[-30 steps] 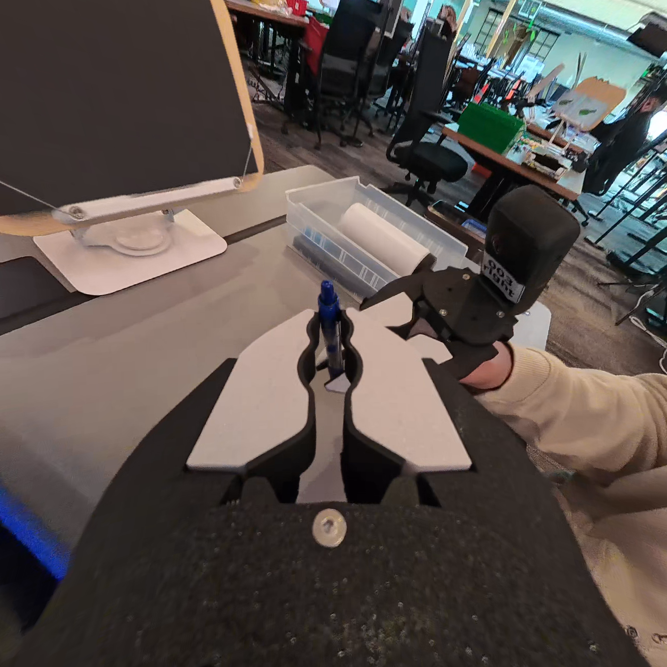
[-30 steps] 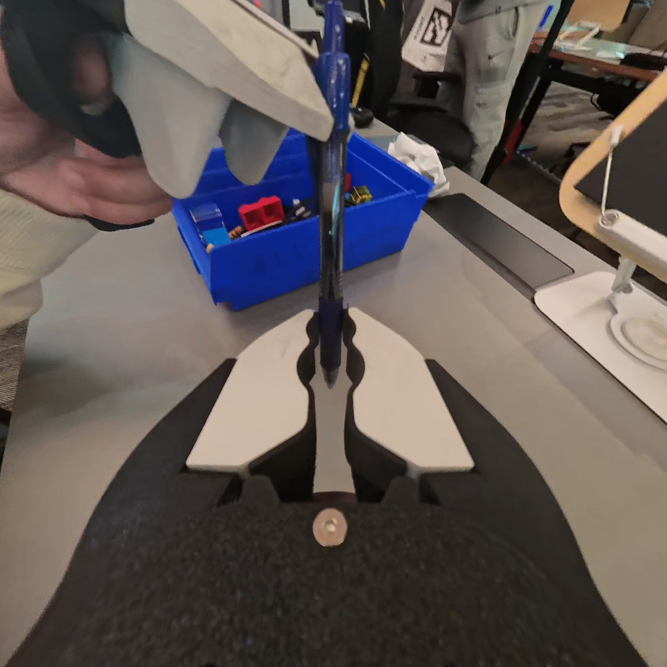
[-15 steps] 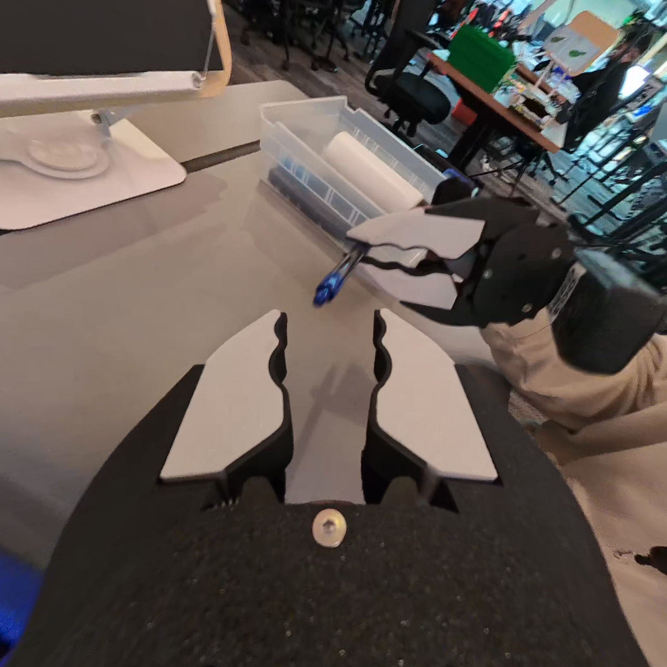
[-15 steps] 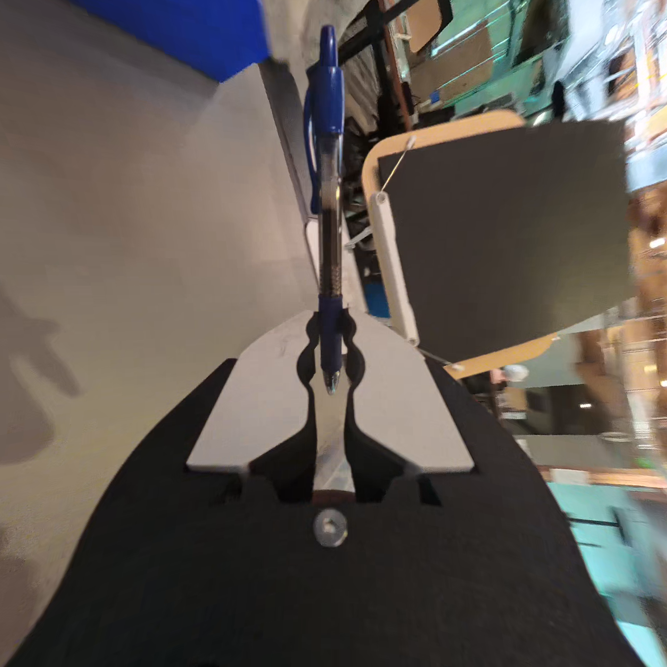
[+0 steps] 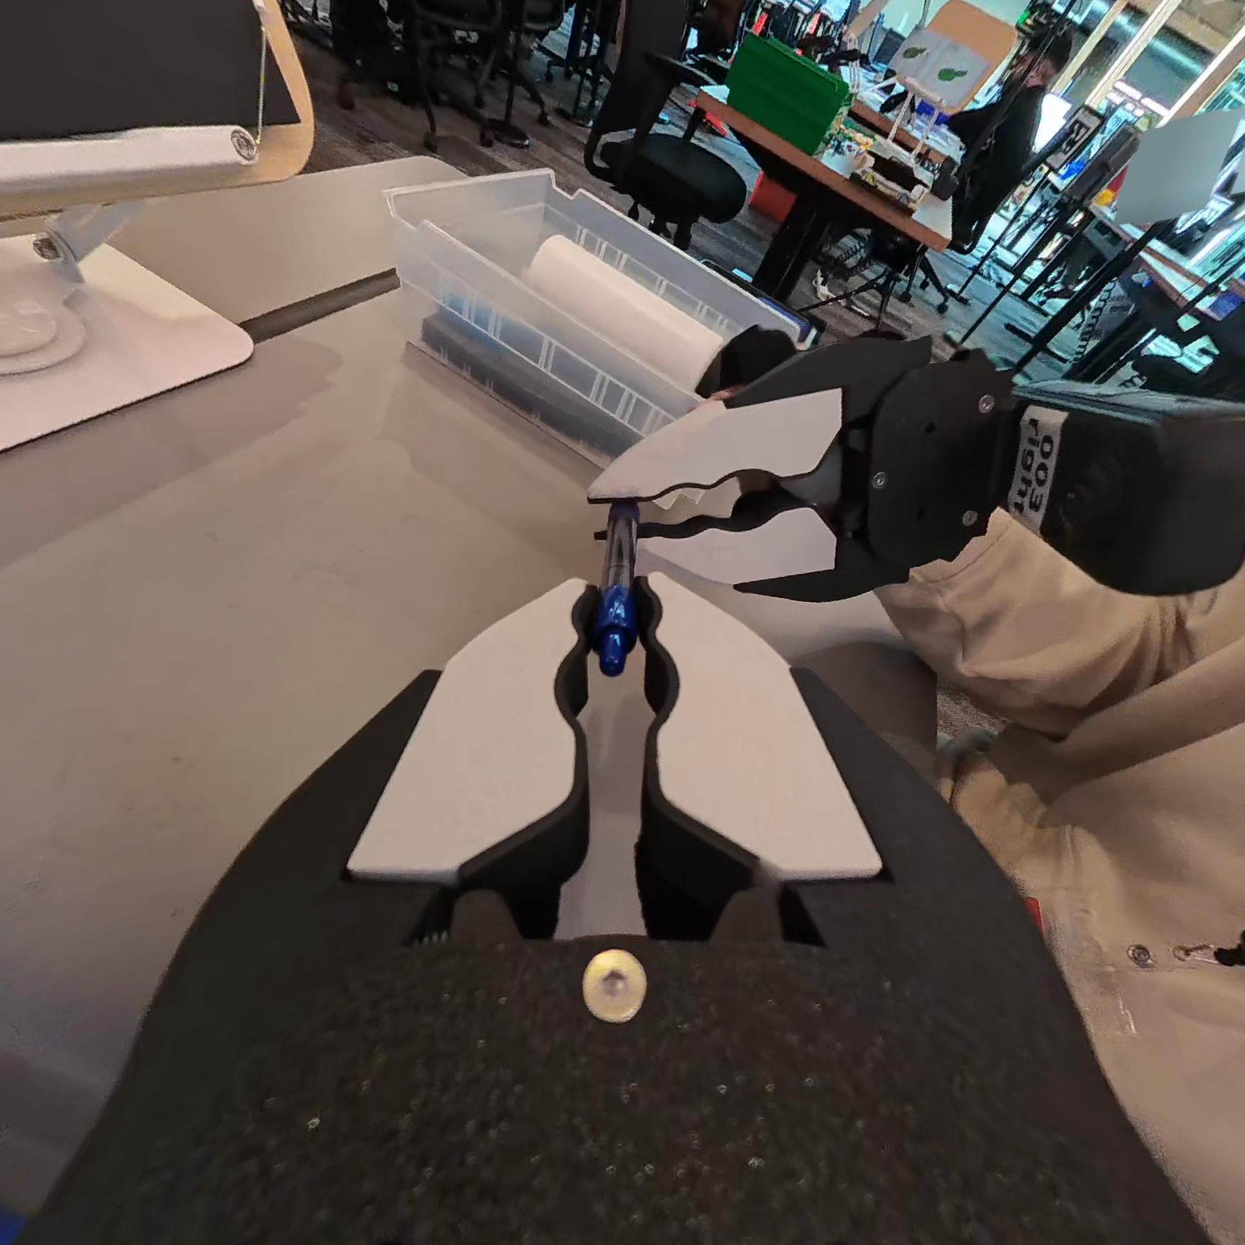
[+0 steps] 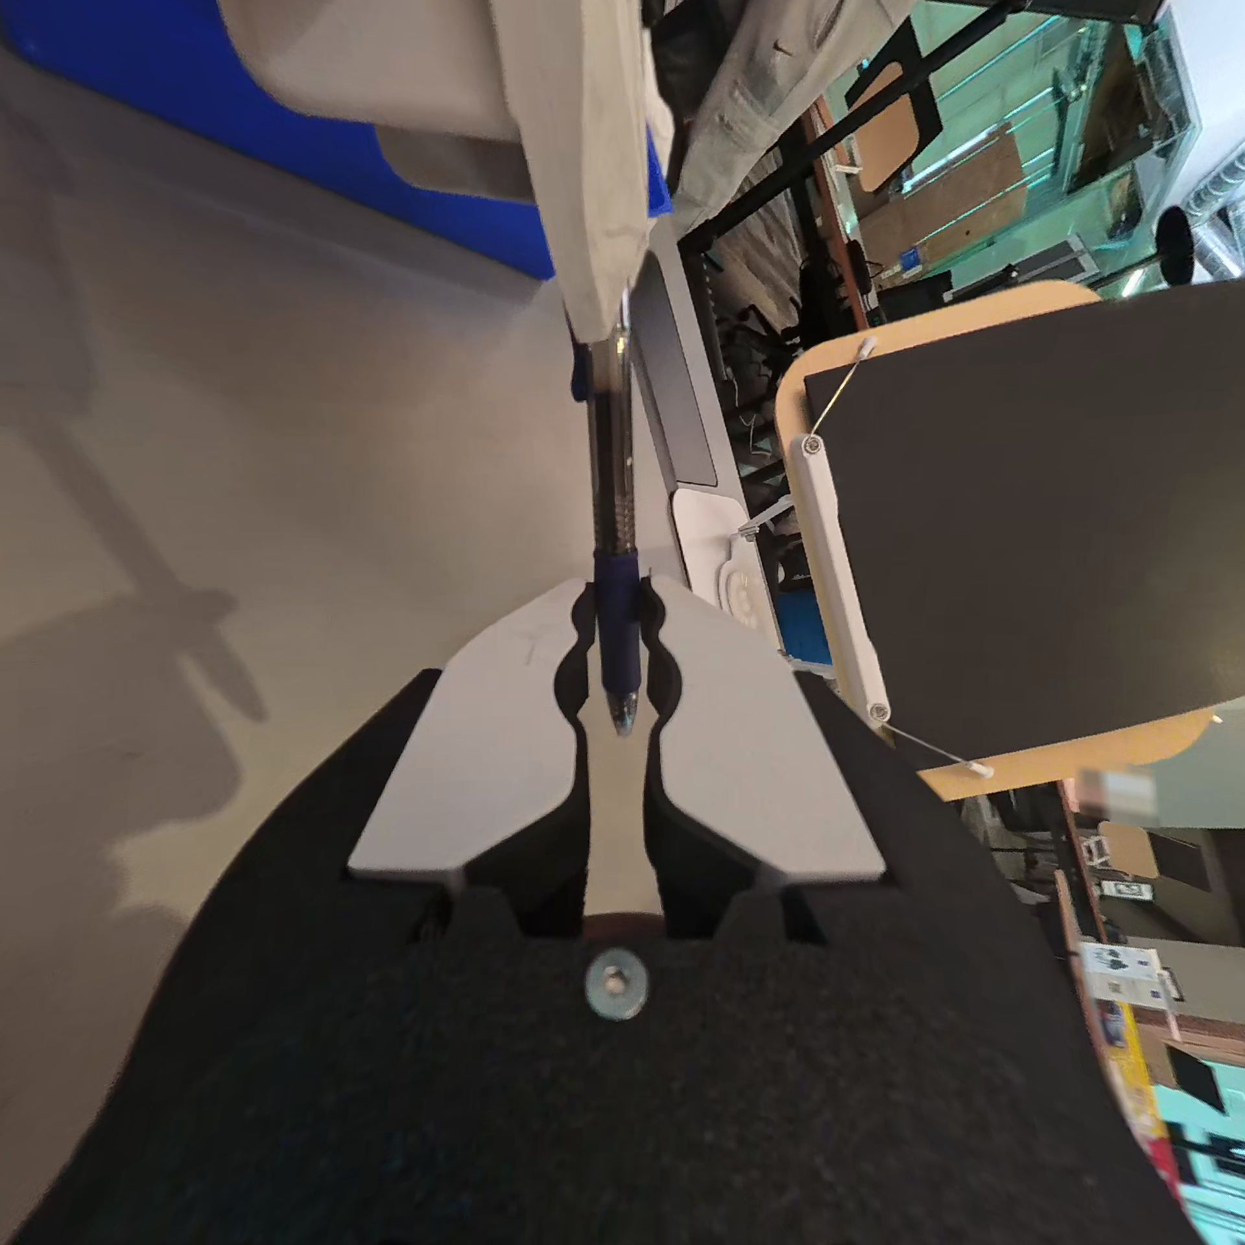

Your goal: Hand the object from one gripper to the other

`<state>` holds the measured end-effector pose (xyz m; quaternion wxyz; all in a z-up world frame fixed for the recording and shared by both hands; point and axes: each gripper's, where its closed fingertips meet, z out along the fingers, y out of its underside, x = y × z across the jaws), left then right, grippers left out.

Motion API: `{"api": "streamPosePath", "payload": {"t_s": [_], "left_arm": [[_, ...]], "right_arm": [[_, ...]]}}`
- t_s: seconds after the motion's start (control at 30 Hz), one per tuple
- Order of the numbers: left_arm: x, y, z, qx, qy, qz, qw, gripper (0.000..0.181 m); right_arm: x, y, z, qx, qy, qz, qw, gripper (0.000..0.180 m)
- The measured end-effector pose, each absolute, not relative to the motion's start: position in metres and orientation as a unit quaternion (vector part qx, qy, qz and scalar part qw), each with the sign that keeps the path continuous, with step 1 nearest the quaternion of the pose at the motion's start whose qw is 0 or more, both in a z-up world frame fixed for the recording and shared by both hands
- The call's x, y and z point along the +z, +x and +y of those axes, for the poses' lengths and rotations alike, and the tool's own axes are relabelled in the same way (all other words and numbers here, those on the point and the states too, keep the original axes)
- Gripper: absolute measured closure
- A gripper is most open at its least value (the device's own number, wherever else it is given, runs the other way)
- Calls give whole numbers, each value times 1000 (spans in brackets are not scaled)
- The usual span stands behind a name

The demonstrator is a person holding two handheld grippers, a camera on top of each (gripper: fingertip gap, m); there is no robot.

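- My left gripper (image 5: pixel 614 610) has its two white fingers drawn in on the blue clicker end of the pen (image 5: pixel 616 593); whether they truly pinch it I cannot tell, though they sit tight against its sides.
- My right gripper (image 6: pixel 616 636) is clamped on the pen's dark blue grip, the metal tip lying just inside the notch between the fingers.
- So the pen (image 6: pixel 612 471) spans the two grippers in the air above the grey table (image 5: pixel 236 572), one end in each.
- In the left wrist view the right gripper (image 5: pixel 623 515) comes in from the right, turned on its side, with my cream sleeve (image 5: pixel 1010 640) behind it.
- Beyond it on the table stands a clear bin (image 5: pixel 512 269) with a white roll (image 5: pixel 620 303) lying inside.
- At far left is a white stand base (image 5: pixel 135 337) under a dark board (image 5: pixel 121 54).
- The right wrist view shows a blue bin (image 6: pixel 202 87) past the left gripper.
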<state>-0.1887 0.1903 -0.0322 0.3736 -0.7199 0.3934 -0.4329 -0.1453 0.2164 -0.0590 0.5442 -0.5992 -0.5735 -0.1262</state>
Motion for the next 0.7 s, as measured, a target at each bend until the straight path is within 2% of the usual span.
{"api": "streamPosePath", "payload": {"t_s": [0.13,0.23,0.37,0.47,0.57,0.67,0.7], "left_arm": [[-35,-197,200,-429,-732,372,377,170],[-24,-212,220,-465,-729,294,407,170],[-2,-231,241,-585,-668,147,436,170],[3,-231,241,-680,-599,69,417,171],[-6,-213,237,-726,-570,24,384,171],[-5,-187,221,-730,-563,52,384,171],[-4,-179,217,-731,-564,56,380,171]], "right_arm": [[-55,-135,219,-78,-623,-527,572,148],[-46,-124,229,54,-679,-423,597,133],[-54,-129,238,338,-729,-234,547,113],[-37,-149,225,612,-633,-80,467,103],[-22,-144,226,712,-537,33,452,114],[-14,-148,214,718,-501,30,483,144],[-13,-152,211,715,-504,18,484,141]]}}
